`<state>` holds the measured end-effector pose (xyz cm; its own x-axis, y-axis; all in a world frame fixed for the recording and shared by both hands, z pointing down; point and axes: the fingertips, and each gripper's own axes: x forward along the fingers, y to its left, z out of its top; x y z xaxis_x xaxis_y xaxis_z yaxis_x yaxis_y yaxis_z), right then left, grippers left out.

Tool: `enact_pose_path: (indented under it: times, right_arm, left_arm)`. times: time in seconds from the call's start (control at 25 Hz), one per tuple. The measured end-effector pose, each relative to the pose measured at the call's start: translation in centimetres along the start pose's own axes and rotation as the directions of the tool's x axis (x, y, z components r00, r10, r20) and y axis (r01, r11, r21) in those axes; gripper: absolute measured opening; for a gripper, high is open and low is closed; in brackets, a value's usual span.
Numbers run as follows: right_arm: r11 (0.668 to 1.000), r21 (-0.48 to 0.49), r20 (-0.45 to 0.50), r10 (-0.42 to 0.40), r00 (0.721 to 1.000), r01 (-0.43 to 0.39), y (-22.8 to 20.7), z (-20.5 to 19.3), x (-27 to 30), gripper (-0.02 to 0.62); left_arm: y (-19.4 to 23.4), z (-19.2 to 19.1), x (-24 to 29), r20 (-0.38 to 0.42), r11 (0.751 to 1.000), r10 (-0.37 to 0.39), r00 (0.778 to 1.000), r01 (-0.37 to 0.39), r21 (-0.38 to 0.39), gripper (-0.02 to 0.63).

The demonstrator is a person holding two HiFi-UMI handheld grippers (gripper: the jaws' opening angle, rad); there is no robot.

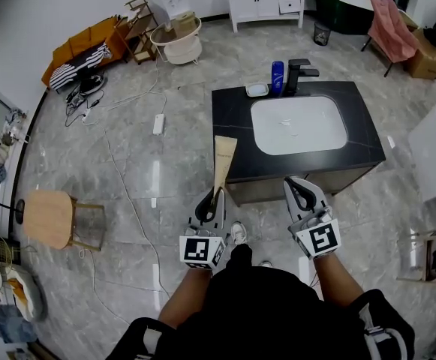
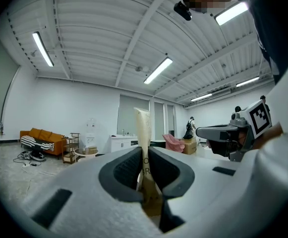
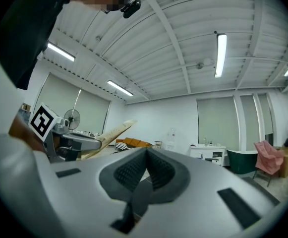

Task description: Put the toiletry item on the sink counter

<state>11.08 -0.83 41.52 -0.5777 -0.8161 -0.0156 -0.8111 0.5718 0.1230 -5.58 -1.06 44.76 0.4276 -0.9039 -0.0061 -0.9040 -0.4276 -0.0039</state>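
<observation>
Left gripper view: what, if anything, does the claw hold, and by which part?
The left claw clamps a cream toiletry tube near its narrow end; the wide flat end sticks out beyond the claw.

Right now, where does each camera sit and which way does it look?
Head view: on the person's head, looking steeply down at the sink counter; forearms and both claws show.
Left gripper view: on the left claw, looking along its jaws, shut on the cream tube; the right claw shows at right.
Right gripper view: on the right claw, looking along its shut, empty jaws.
Shared: both gripper views show the tube and the white cabinet.
</observation>
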Motion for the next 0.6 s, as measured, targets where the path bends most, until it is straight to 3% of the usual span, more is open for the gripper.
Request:
enact_pose_path:
  times: [0.6]
  right_arm:
    - [1.0, 0.007, 0.014, 0.007, 1.0, -0.007, -2.9, 0.0, 13.6, 0.006]
  left_arm:
    - [9.8, -1.8, 9.5, -0.043, 0.998, 0.009, 0.999, -0.012, -0.062, 0.044]
